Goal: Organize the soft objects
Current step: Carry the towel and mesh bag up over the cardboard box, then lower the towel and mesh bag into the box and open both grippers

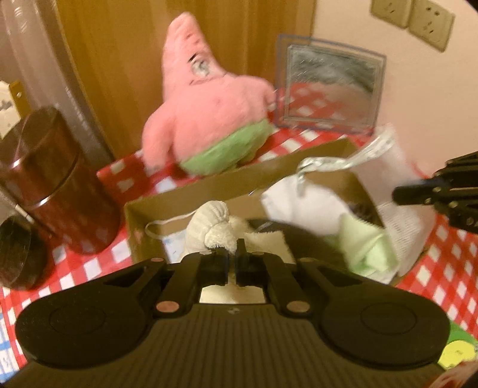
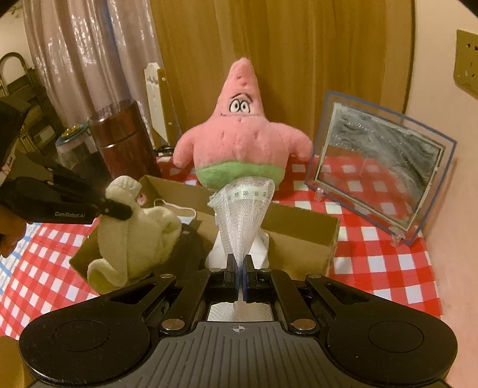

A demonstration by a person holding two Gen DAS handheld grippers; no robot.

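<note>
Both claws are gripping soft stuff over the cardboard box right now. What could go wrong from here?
1. The left claw pinches only an edge of the cream sock; it could slip out beside the cardboard box.
2. The right claw holds the white mesh bag, which might snag.
3. The pink starfish plush stands just behind; a swing could topple it.

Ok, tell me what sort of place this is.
Likely a room at home: a checked tablecloth, curtains, a pink plush star and wall sockets.
</note>
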